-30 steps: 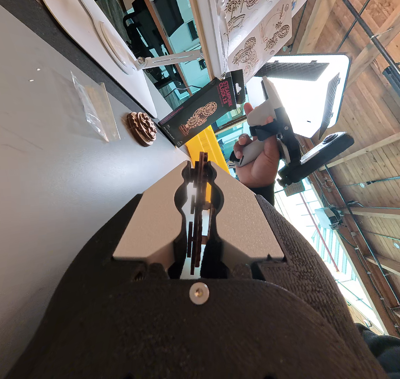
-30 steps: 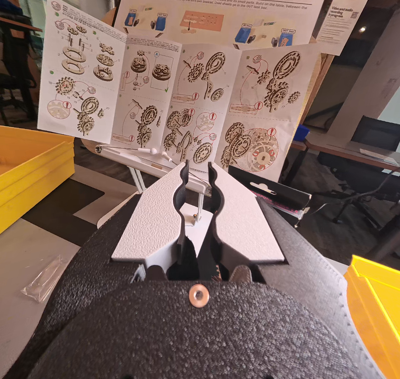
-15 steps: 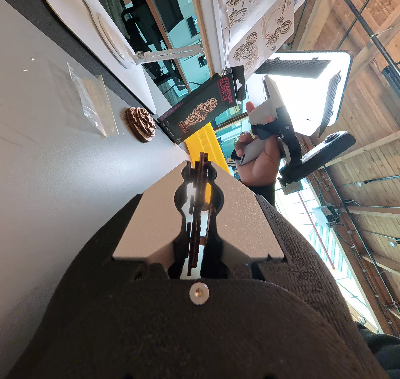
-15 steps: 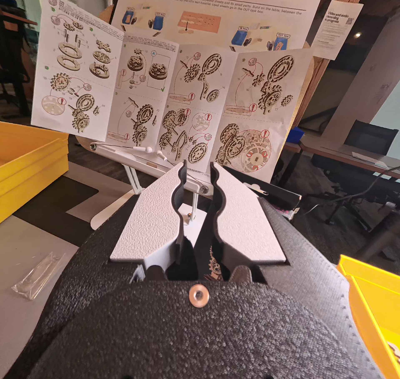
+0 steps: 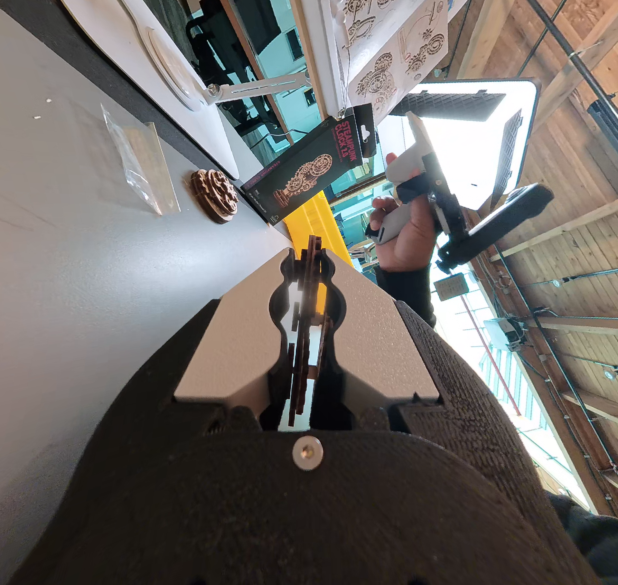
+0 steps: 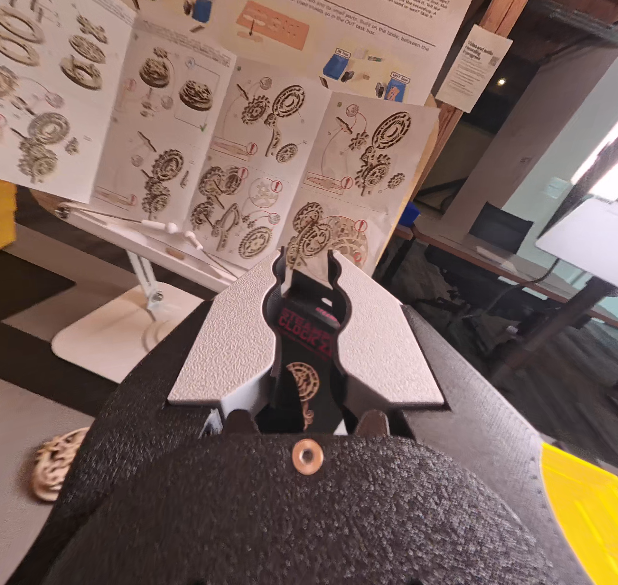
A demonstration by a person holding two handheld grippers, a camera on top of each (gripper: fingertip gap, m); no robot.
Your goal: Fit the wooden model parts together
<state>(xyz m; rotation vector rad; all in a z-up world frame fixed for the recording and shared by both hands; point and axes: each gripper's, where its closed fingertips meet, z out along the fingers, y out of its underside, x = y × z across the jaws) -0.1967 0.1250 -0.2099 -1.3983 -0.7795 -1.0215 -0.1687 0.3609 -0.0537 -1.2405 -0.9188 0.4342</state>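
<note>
Gear assembly [image 5: 309, 304], dark wood, is sitting edge-on, clamped lengthwise in the left gripper [image 5: 307, 258]; the right gripper [image 6: 306, 258] is hovering unclenched, bare, nearer the round wooden base [image 5: 215, 196] lying on the table [image 5: 83, 284].

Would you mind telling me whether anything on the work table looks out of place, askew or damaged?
Nothing stands out. The round wooden gear assembly lies flat on the grey table beside a clear plastic bag, and the left gripper grips a wooden gear part edge-on. No visible breakage.
</note>
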